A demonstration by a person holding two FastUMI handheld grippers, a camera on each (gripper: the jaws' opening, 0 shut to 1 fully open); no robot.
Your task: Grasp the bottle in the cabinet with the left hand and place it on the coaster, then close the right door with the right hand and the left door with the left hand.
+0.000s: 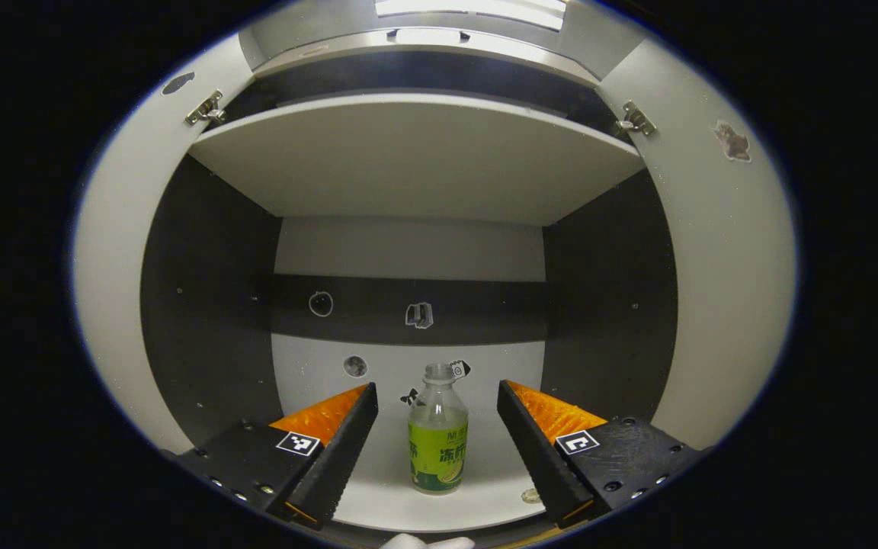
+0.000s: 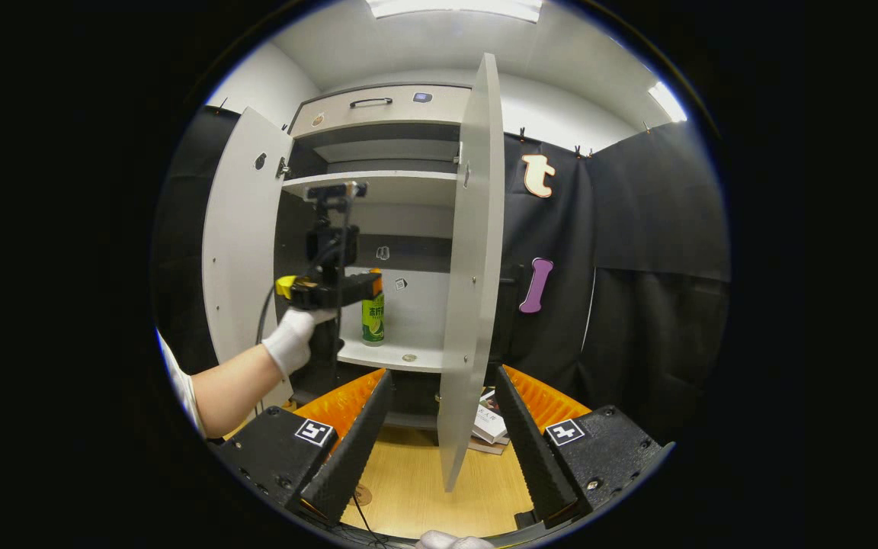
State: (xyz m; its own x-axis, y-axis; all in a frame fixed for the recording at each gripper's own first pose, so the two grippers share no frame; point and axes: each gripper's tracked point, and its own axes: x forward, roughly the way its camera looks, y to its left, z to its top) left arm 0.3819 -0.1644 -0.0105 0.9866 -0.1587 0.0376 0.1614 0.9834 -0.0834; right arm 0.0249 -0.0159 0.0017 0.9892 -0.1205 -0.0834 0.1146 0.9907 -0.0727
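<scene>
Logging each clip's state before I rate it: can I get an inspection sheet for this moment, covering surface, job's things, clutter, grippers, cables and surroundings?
Surface: wooden table below the cabinet; white shelf holds the bottle.
Job's things: bottle upright on the shelf, cap off; left door and right door both open; a round disc on the table, maybe the coaster, cannot tell.
Clutter: books on the table behind the right door; a small round thing on the shelf.
Grippers: left gripper open, fingers either side of the bottle, not touching; right gripper open, facing the right door's edge.
Cables: one hangs from the left gripper.
Surroundings: black cloth wall.
</scene>
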